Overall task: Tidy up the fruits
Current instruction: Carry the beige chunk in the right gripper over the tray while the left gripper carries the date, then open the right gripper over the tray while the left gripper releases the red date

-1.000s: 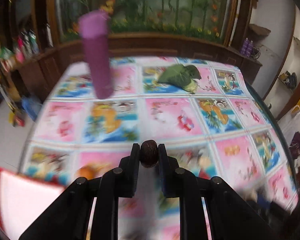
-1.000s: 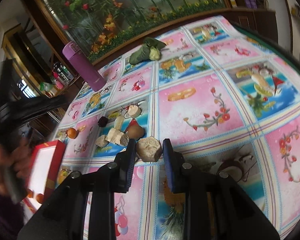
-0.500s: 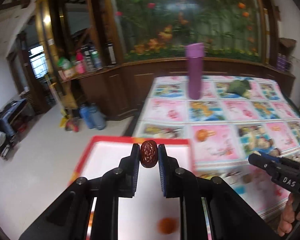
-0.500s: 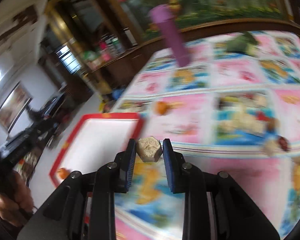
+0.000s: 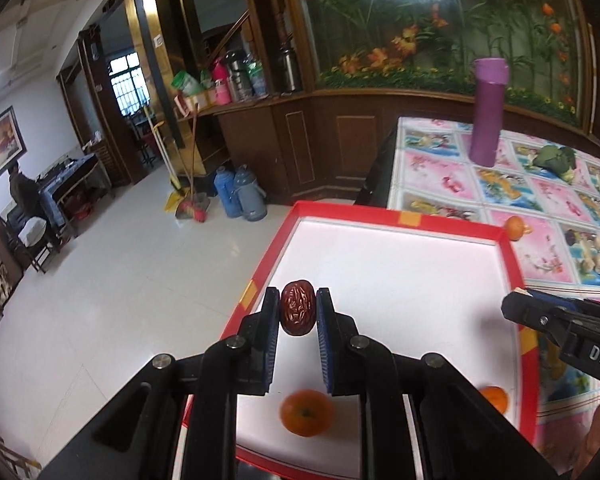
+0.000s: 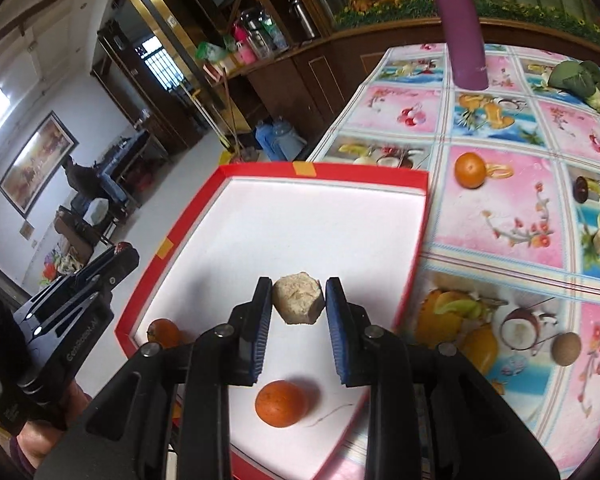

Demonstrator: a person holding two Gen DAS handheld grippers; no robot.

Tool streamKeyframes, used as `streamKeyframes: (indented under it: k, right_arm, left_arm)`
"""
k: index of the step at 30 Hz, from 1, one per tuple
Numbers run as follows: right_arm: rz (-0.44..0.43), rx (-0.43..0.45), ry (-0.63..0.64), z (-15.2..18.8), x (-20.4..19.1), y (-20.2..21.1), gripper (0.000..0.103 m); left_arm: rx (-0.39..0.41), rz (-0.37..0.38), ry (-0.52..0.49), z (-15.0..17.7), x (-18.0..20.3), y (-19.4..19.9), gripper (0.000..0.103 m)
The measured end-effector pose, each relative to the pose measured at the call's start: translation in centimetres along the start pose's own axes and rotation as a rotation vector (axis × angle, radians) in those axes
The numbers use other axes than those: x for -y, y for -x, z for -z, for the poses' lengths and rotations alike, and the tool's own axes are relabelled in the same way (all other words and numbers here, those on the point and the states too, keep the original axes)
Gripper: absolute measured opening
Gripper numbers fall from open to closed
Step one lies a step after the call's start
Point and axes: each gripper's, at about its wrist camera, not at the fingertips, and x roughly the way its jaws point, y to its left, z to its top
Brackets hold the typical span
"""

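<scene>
A wrinkled red date (image 5: 298, 307) is clamped in the left gripper (image 5: 298, 312) above the red-rimmed white tray (image 5: 396, 222). A beige, rough-cut chunk (image 6: 297, 298), possibly peeled fruit, is pinched by the right gripper (image 6: 298, 300) over the same tray. Two oranges (image 6: 281, 403) are seen inside the tray. Only in the right view are a third orange (image 6: 470, 170) and a small brown round fruit (image 6: 566, 349) shown on the tablecloth (image 6: 500, 128).

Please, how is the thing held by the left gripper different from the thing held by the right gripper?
The red date in the left gripper is dark red, oval and wrinkled; the beige chunk in the right gripper is pale, angular and rough. The chunk fills a wider jaw gap than the date. Both are held above the red tray.
</scene>
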Motion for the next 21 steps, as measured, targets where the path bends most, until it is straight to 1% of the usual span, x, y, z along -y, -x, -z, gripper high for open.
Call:
streamKeyframes:
  k: [6, 12, 15, 17, 19, 20, 21]
  right_arm:
    - [0.043, -0.034, 0.048, -0.1, -1.5, -1.7, 0.029]
    - [0.096, -0.077, 0.092, 0.6, -2.6, -3.3, 0.029]
    - [0.113, -0.099, 0.099, 0.8, -2.7, -3.8, 0.029]
    - [0.147, -0.124, 0.097, 1.0, -2.4, -4.3, 0.03]
    - [0.153, -0.144, 0.088, 1.0, -2.0, -4.7, 0.03]
    - [0.153, -0.154, 0.082, 1.1, -1.8, -4.8, 0.03]
    - [0.153, -0.154, 0.079, 1.2, -1.8, -4.8, 0.03]
  left_arm:
    - [-0.051, -0.013, 0.003, -0.3, -0.8, -2.4, 0.016]
    - [-0.112, -0.027, -0.011, 0.4, -1.3, -3.9, 0.017]
    - [-0.135, -0.039, -0.014, 0.9, -1.4, -4.5, 0.017]
    - [-0.149, -0.048, -0.015, 1.2, -1.5, -4.8, 0.017]
    - [-0.157, -0.05, -0.017, 1.4, -1.6, -5.0, 0.017]
    - [-0.161, -0.057, -0.02, 1.6, -1.6, -5.0, 0.019]
    - [-0.164, -0.064, -0.022, 1.6, -1.7, -5.1, 0.024]
